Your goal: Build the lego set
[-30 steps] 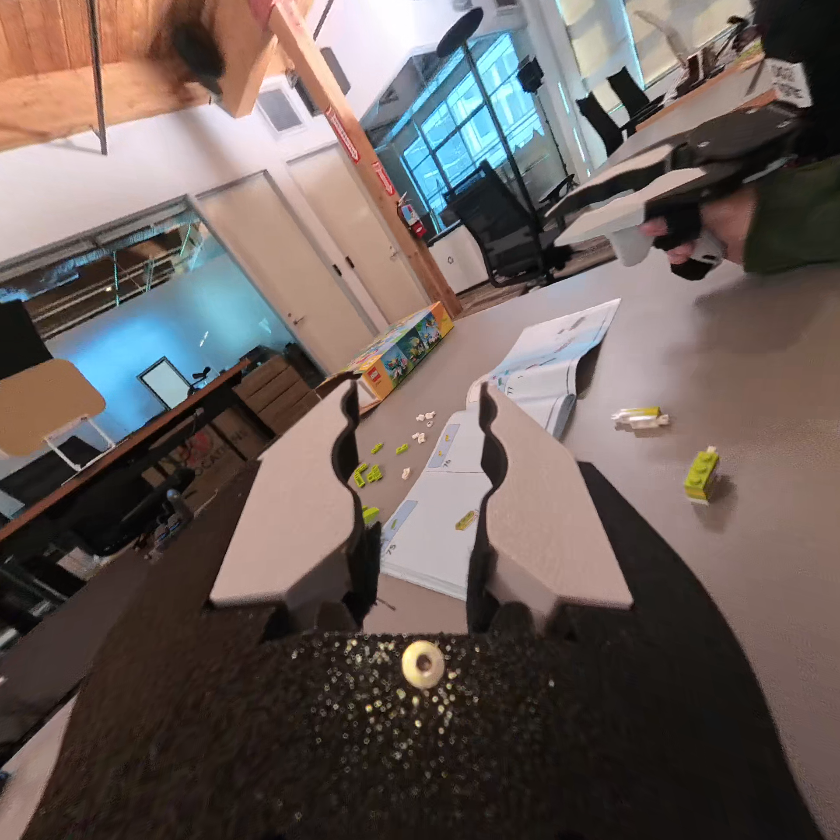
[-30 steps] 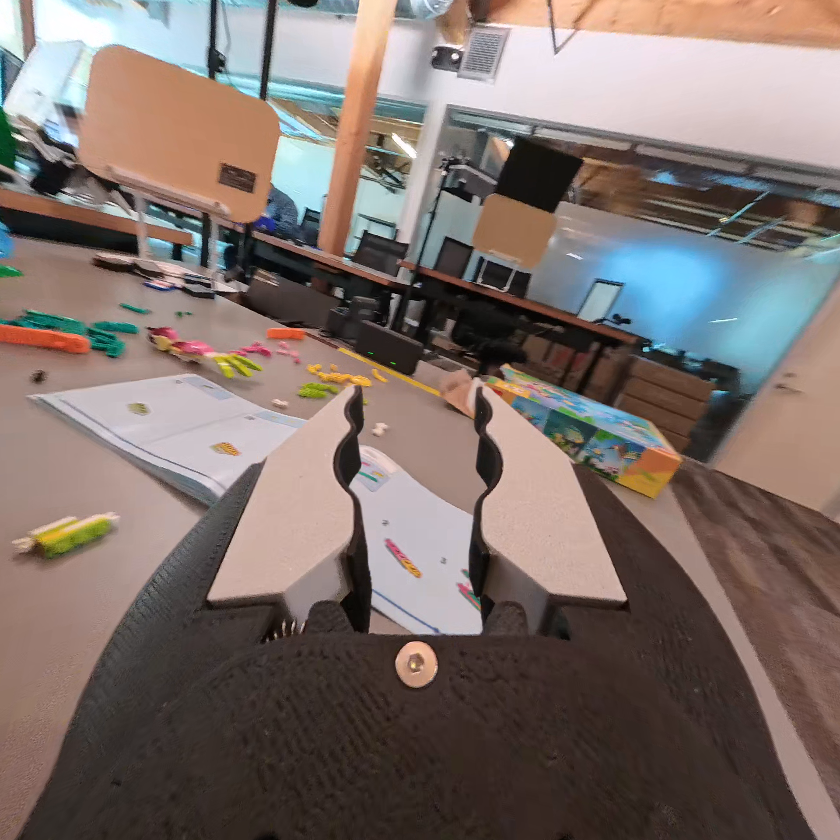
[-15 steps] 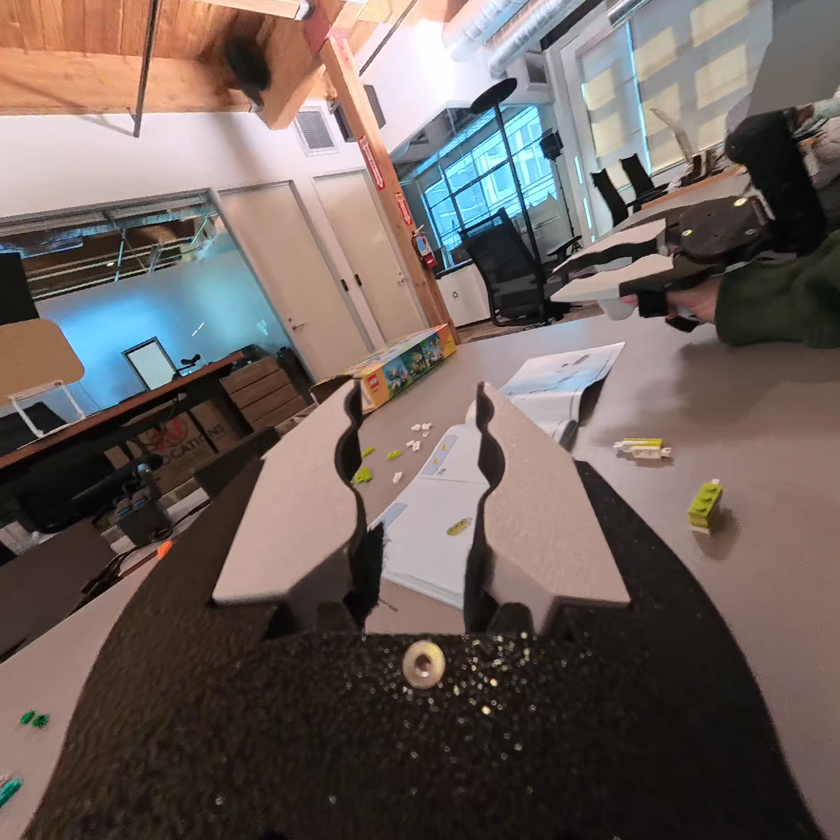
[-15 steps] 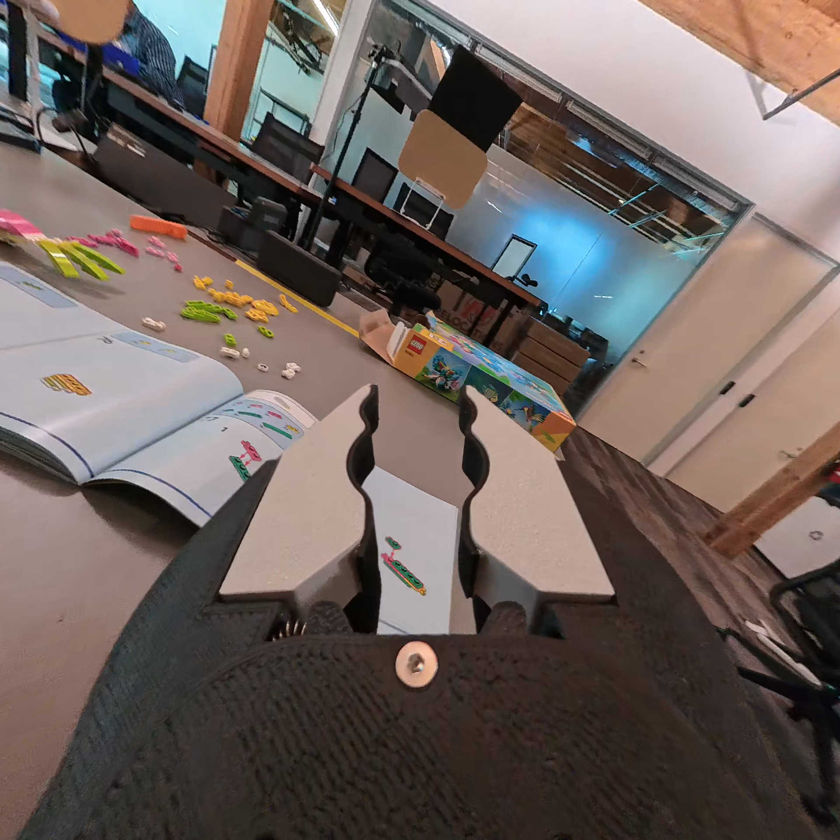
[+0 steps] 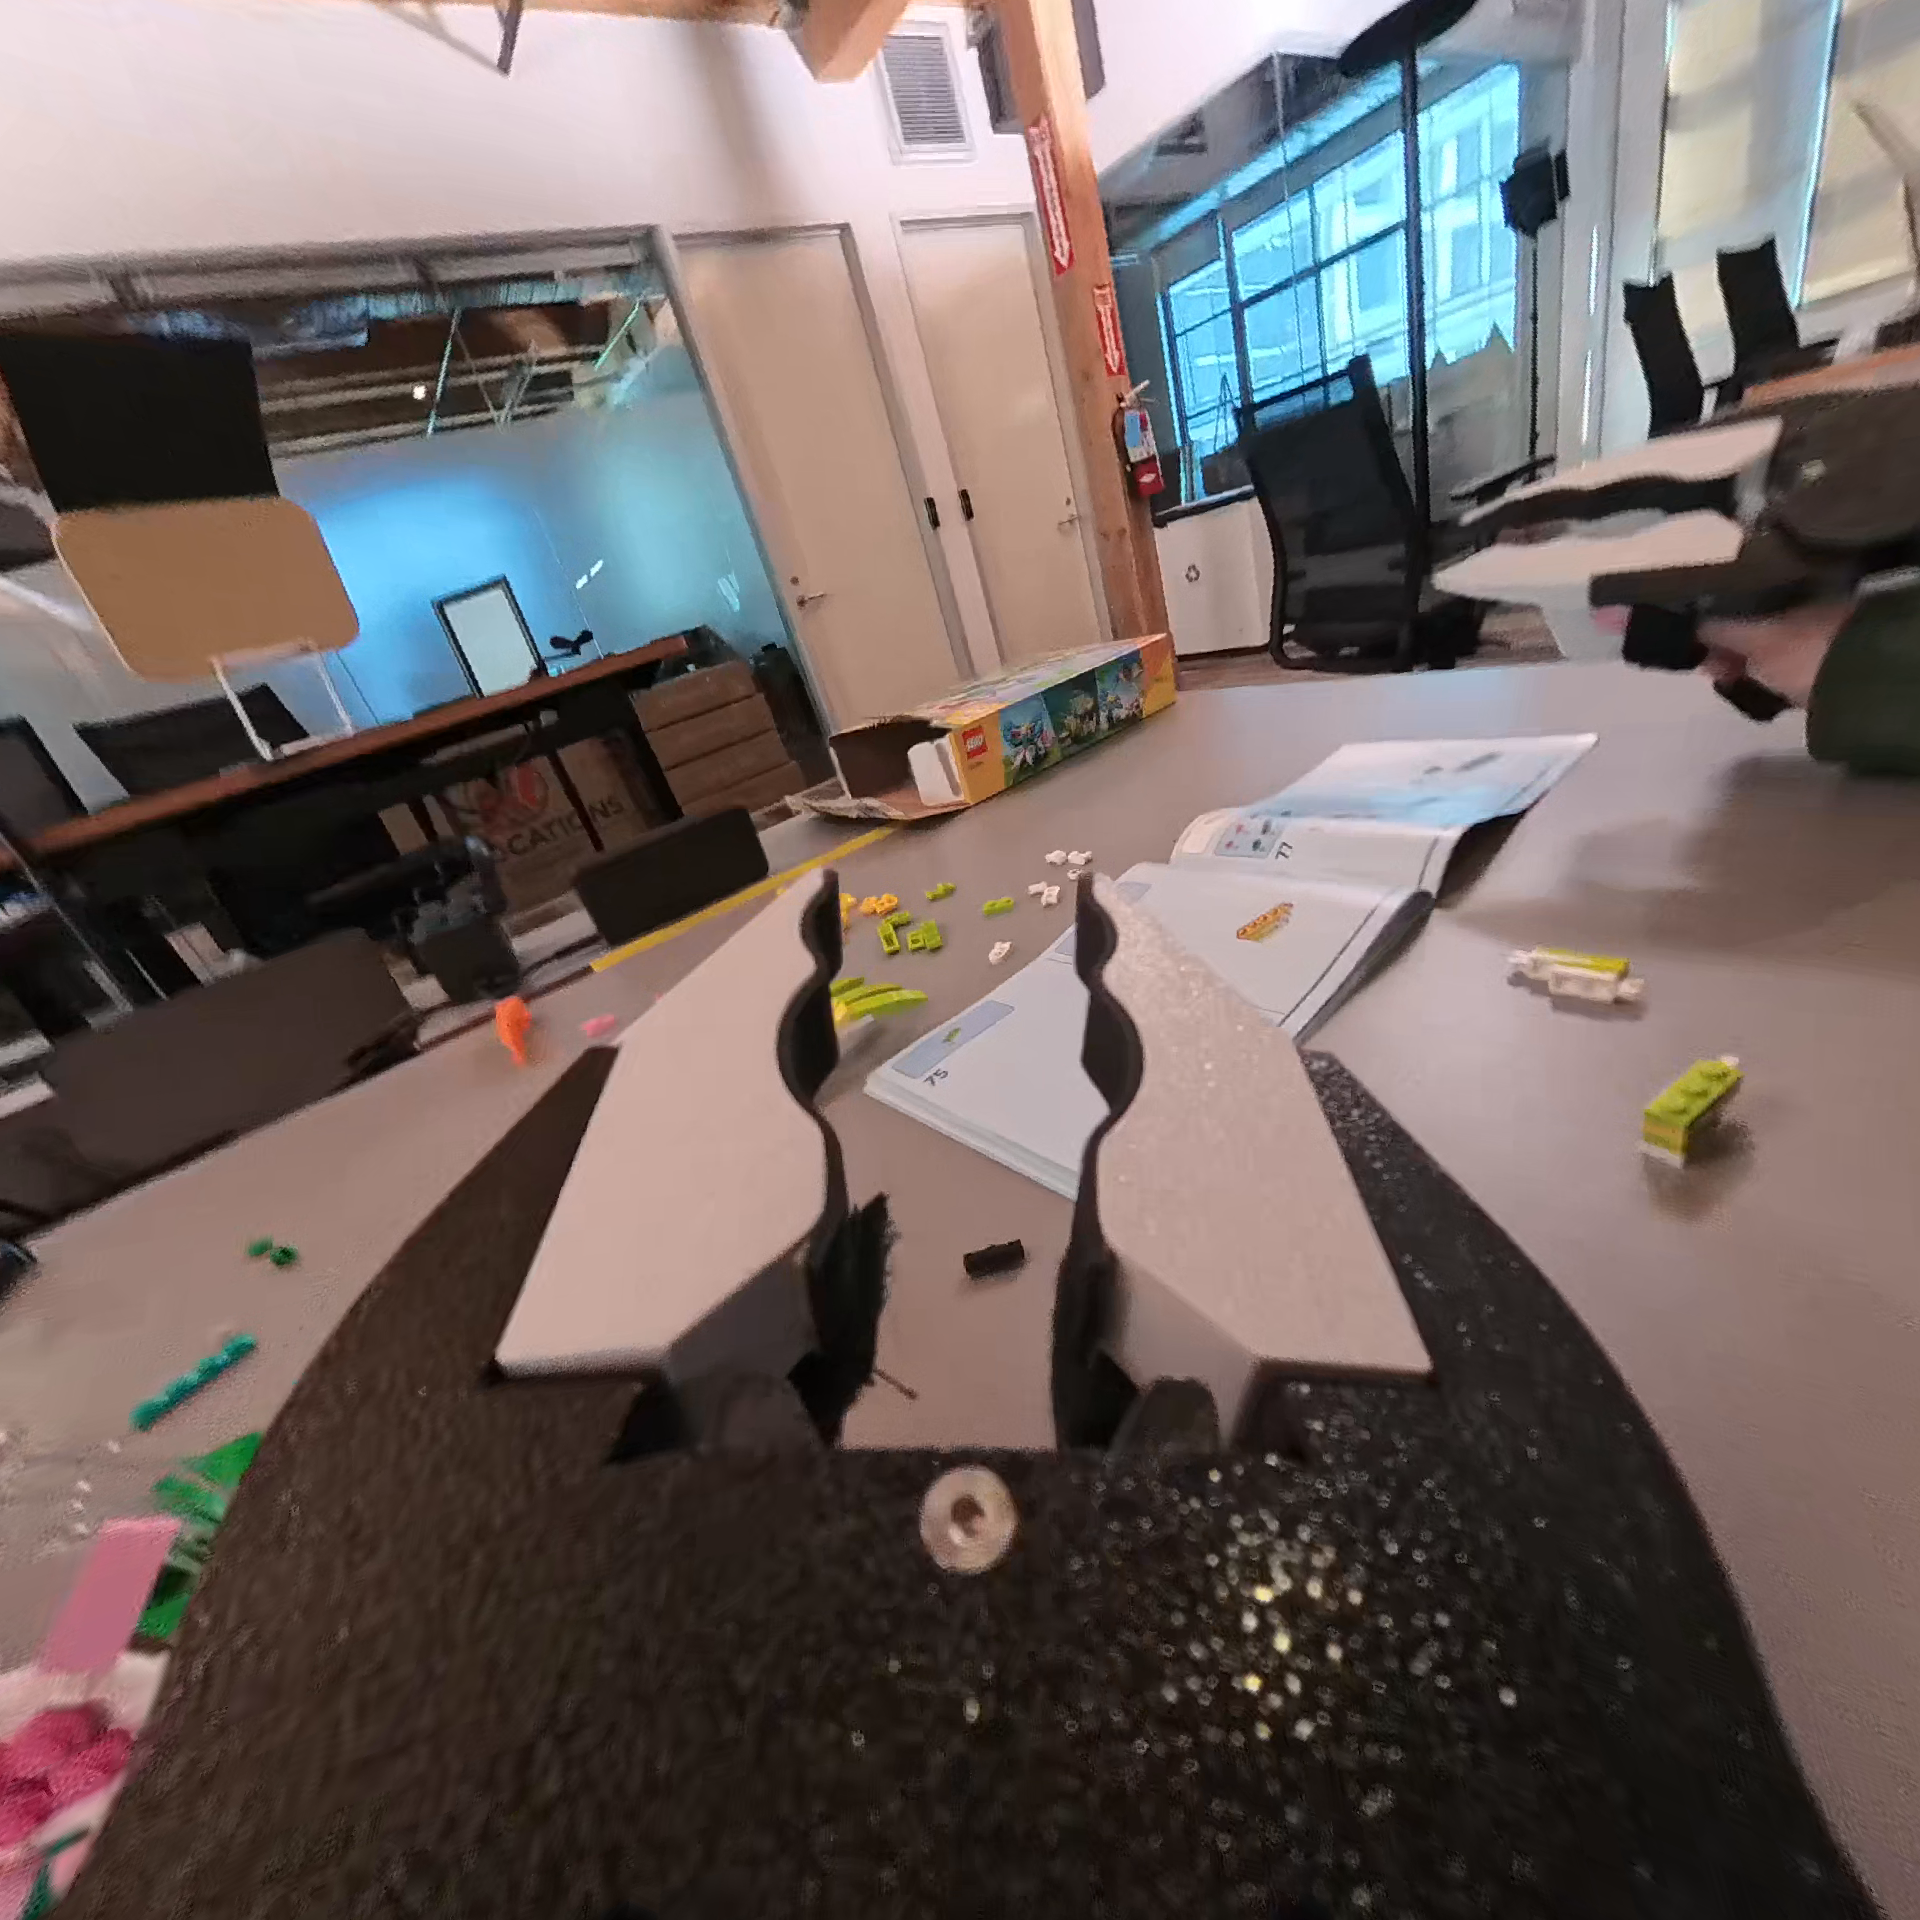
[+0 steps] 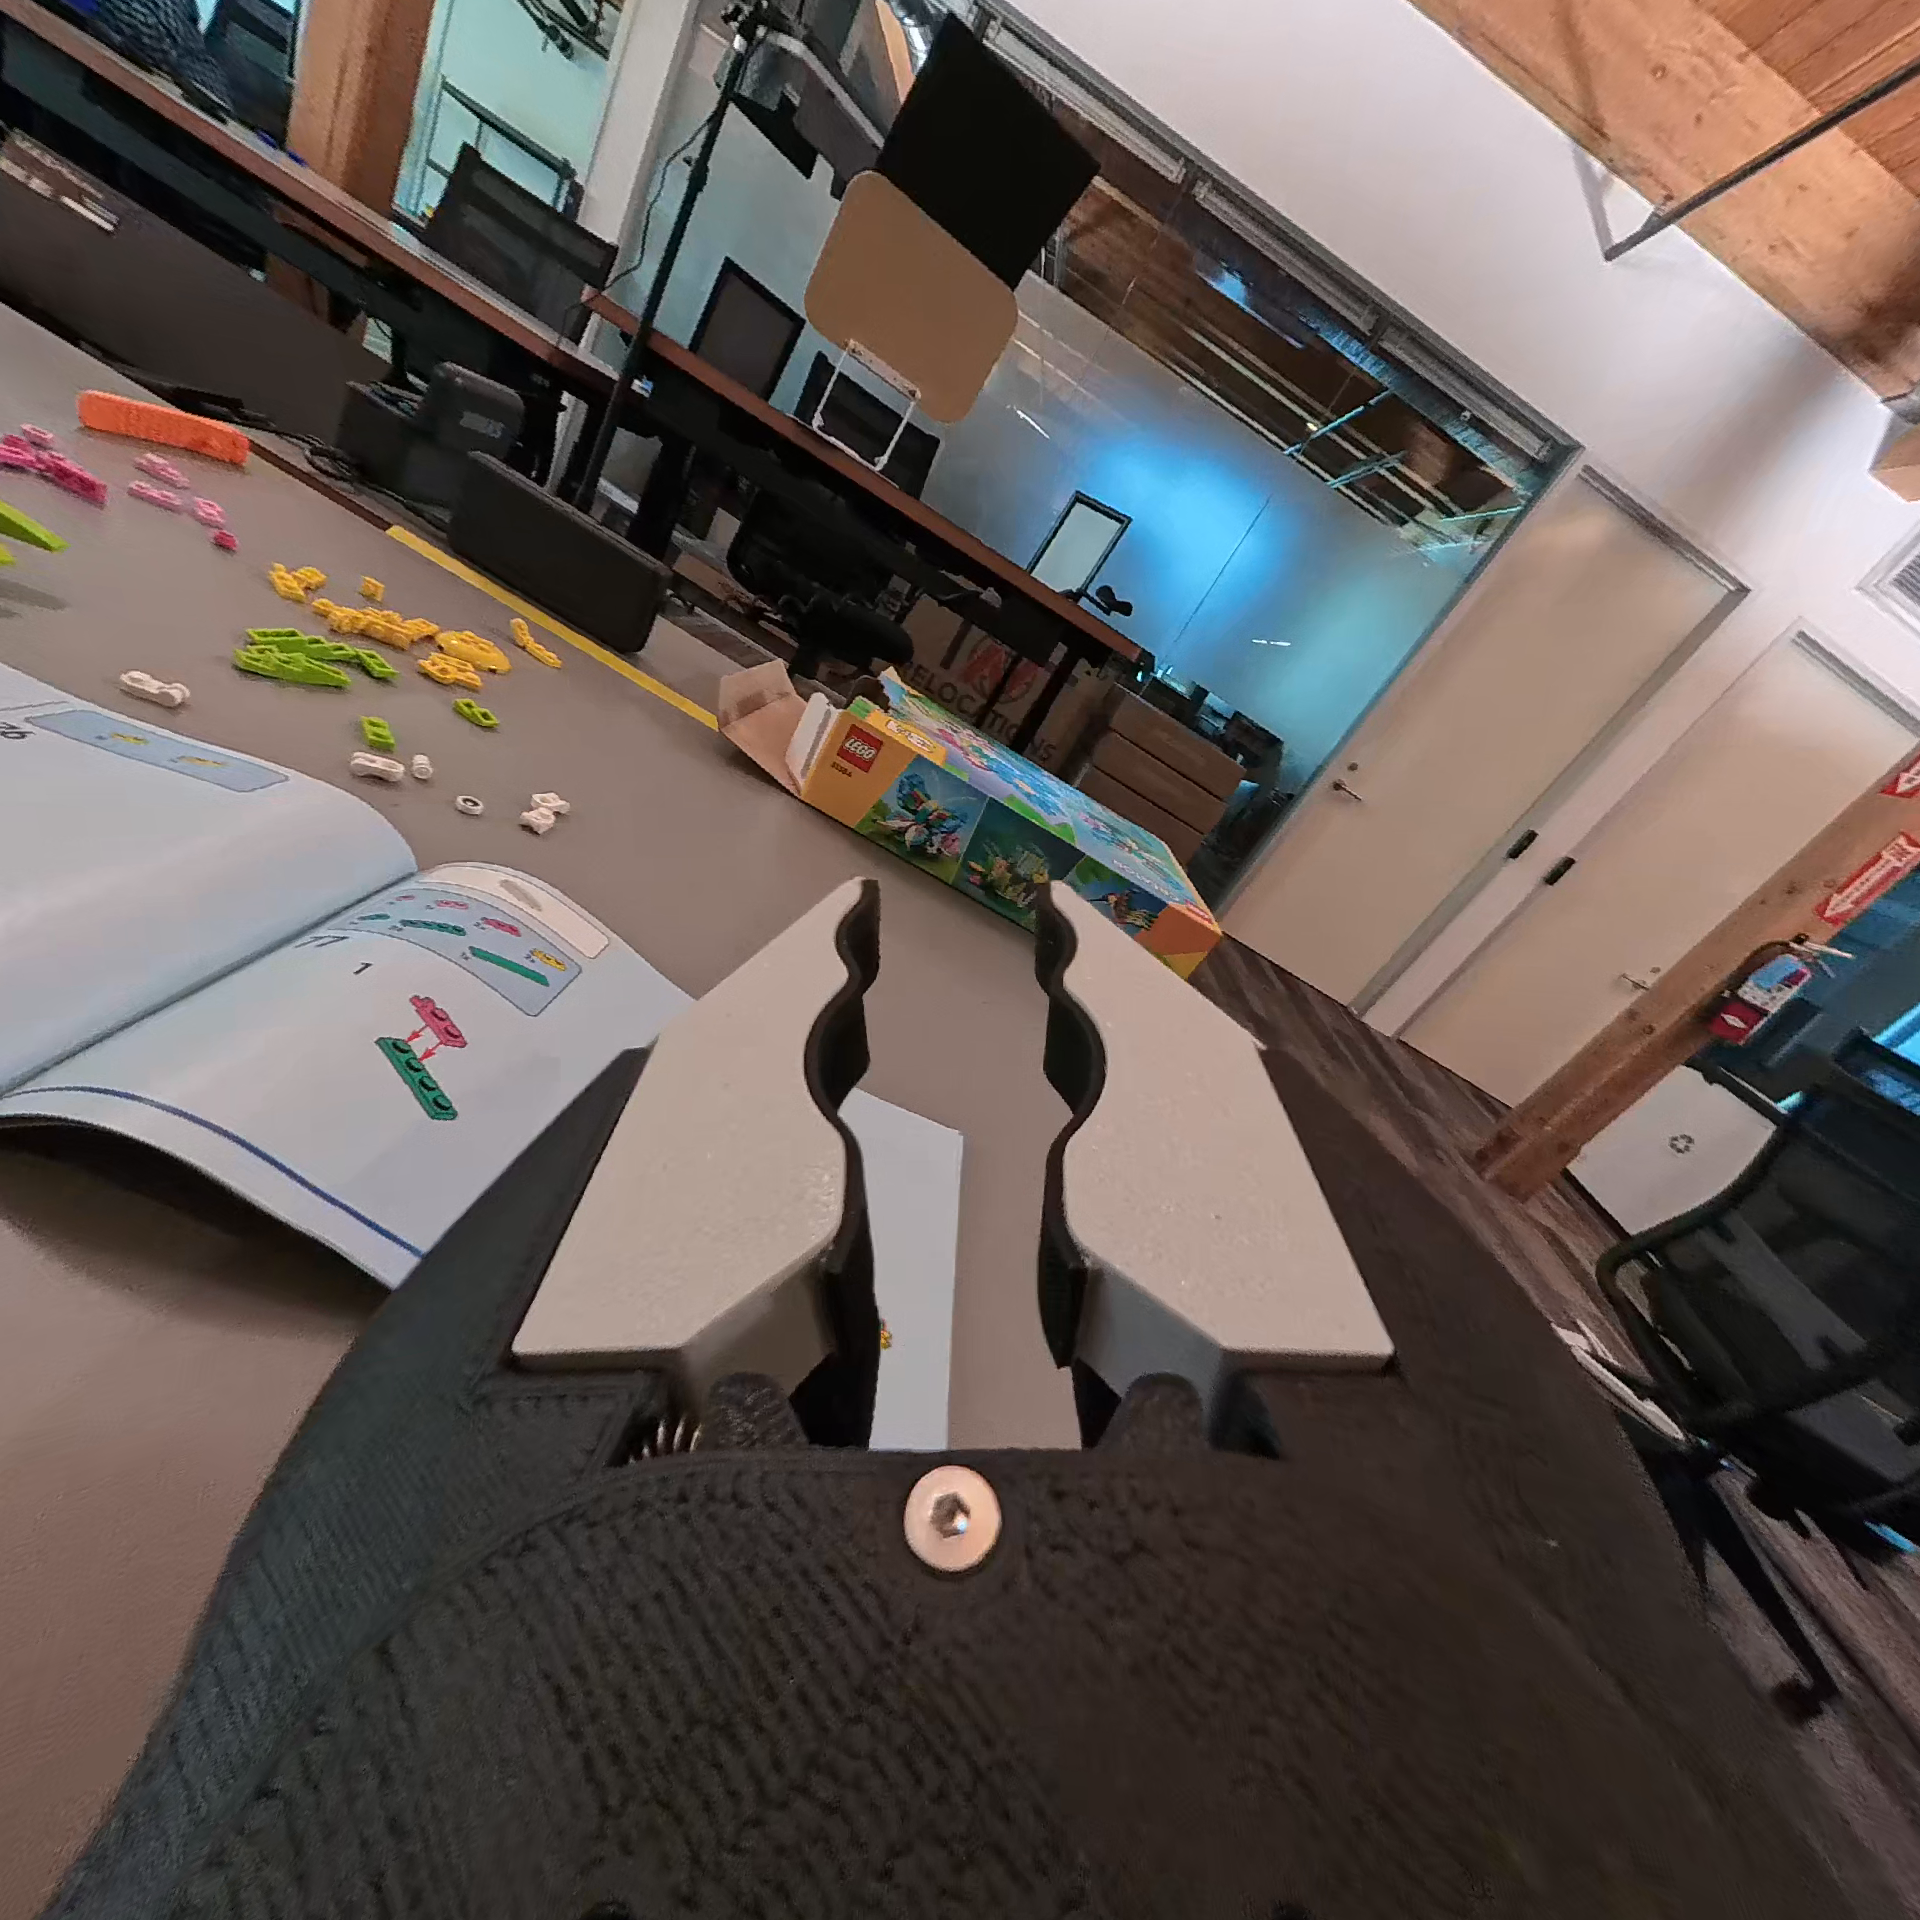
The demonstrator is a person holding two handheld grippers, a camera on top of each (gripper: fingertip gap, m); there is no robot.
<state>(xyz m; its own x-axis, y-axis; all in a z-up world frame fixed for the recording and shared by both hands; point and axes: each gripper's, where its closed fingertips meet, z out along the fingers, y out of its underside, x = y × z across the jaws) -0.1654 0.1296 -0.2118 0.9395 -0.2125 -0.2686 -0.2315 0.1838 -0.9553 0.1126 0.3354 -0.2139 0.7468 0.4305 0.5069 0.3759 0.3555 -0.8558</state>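
Note:
My left gripper (image 5: 954,894) is open and empty above the grey table (image 5: 1558,1299). Ahead of it lies the open instruction booklet (image 5: 1174,987). A lime brick stack (image 5: 1691,1103) and a white-and-lime piece (image 5: 1574,974) lie to its right. A small black piece (image 5: 993,1259) lies on the table between the fingers. Loose lime and white bricks (image 5: 904,930) lie farther off. My right gripper (image 6: 956,904) is open and empty over the booklet (image 6: 260,987). It also shows far right in the left wrist view (image 5: 1621,530), held by a hand.
The colourful set box (image 6: 997,821) lies open near the table's far edge, also in the left wrist view (image 5: 1039,722). Yellow and lime bricks (image 6: 364,644), pink bricks (image 6: 62,473) and an orange piece (image 6: 161,424) lie at the left. Green and pink pieces (image 5: 187,1455) lie by my left gripper. Office chairs (image 6: 1766,1299) stand beyond the table. Some 35 cm of space lies between my two pairs of fingers. To reach the lime brick stack (image 5: 1691,1103) in a straight line is about 15 cm for my left fingers, about 25 cm for my right.
My left gripper has swung left and levelled, bringing the black piece and green and pink pieces into view. My right gripper has turned right and tilted, now facing the box.

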